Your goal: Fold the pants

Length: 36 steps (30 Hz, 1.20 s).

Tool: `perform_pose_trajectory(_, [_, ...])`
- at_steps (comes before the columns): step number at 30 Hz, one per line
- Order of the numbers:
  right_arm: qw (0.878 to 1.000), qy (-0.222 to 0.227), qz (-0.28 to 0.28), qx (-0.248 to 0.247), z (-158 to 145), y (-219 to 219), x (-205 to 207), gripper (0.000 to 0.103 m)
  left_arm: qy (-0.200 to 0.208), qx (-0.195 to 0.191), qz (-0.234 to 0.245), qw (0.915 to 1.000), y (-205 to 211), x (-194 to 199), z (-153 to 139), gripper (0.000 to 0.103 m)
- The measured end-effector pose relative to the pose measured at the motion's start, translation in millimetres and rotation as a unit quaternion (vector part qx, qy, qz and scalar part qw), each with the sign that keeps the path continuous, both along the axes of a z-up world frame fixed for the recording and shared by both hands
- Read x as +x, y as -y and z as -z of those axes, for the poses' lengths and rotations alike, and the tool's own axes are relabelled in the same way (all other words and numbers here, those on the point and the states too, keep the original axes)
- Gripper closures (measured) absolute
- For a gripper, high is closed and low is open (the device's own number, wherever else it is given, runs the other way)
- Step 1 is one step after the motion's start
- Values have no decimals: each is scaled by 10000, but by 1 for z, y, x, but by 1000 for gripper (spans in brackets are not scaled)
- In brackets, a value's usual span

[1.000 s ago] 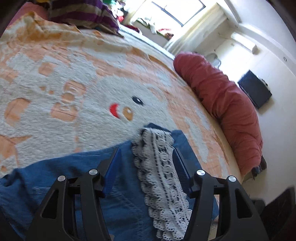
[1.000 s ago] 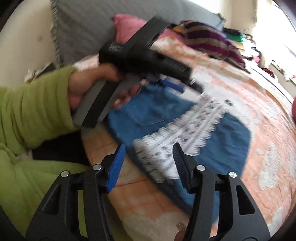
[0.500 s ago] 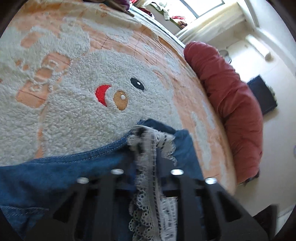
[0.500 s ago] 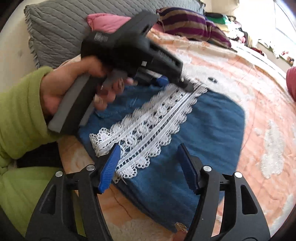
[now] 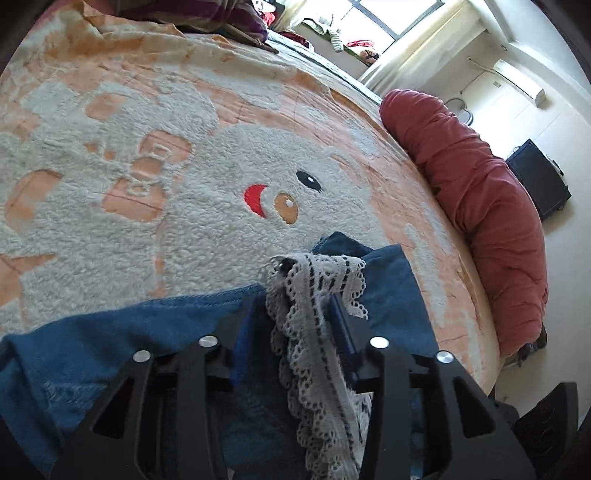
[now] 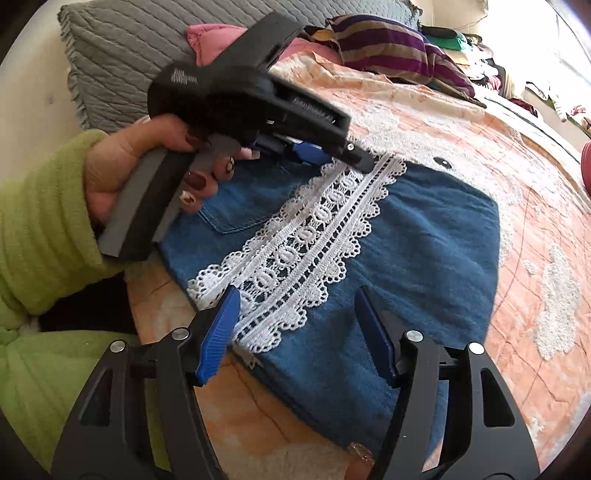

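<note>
I saw one pair of folded blue denim pants [image 6: 417, 258] at frame centre, lying on the fuzzy peach-and-white blanket [image 6: 461, 133], one white lace strip [image 6: 306, 236] across them. Bare blanket ran open to the right; a grey quilted pillow [image 6: 129, 48] closed the upper left. My left gripper [image 5: 295, 314] was opening, lace between its jaws, grip unclear. My right gripper [image 6: 295, 328] hovered released over the pants' near edge, jaws widening.

daylight from window [image 5: 384, 22] | glare there | sharp focus | fisheye-bent edges
</note>
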State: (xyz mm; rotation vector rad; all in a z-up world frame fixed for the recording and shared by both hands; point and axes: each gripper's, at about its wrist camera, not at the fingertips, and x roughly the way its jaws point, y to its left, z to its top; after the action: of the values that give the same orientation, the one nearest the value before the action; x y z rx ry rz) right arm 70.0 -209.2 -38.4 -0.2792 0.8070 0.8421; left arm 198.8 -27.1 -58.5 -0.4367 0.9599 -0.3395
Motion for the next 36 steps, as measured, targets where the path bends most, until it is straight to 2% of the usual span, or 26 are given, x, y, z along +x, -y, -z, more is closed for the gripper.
perform_pose_trajectory(2, [9999,24,81,74,-6,8,0,39,131,86,-26,9999,-5,-10,-9,50])
perform_pose_trajectory(5, [9994,146,264,190,-18,26,-2,37,405,606,-115,9973,-9,-34,-30,50])
perform_pose_trajectory(10, [9970,317,651,266,-27,53,1,34,555,960,-151,9937,-12,-76,-51,50])
perform_pose_trajectory(13, [9957,335,799,324,-27,62,3,33,449,907,-121,9948,-10,-95,-53,50])
perform_pose_trajectory(15, [9951,336,868,331,-28,63,4,26,376,883,-91,9953,-7,-107,-51,49])
perform_pose_trajectory(19, [9943,402,931,329,-30,64,3,25,225,812,-32,9964,2,-127,-44,49])
perform_pose_trajectory(26, [9943,437,898,384,-33,70,-3,25,-365,259,108,9989,18,-143,-23,50])
perform_pose_trajectory(28, [9946,427,868,381,-32,72,-5,26,-445,472,86,9979,25,-143,-18,50])
perform_pose_trajectory(31, [9947,406,851,418,-30,76,-10,27,-646,388,34,9972,31,-140,-6,50])
perform_pose_trajectory(32, [9946,388,864,421,-29,77,-10,27,-670,408,40,9969,34,-139,-3,51])
perform_pose_trajectory(34, [9945,320,903,428,-25,78,-9,27,-636,475,117,9968,44,-139,3,69])
perform_pose_trajectory(36, [9949,263,869,448,-23,76,-9,27,-647,400,161,9970,44,-139,4,80])
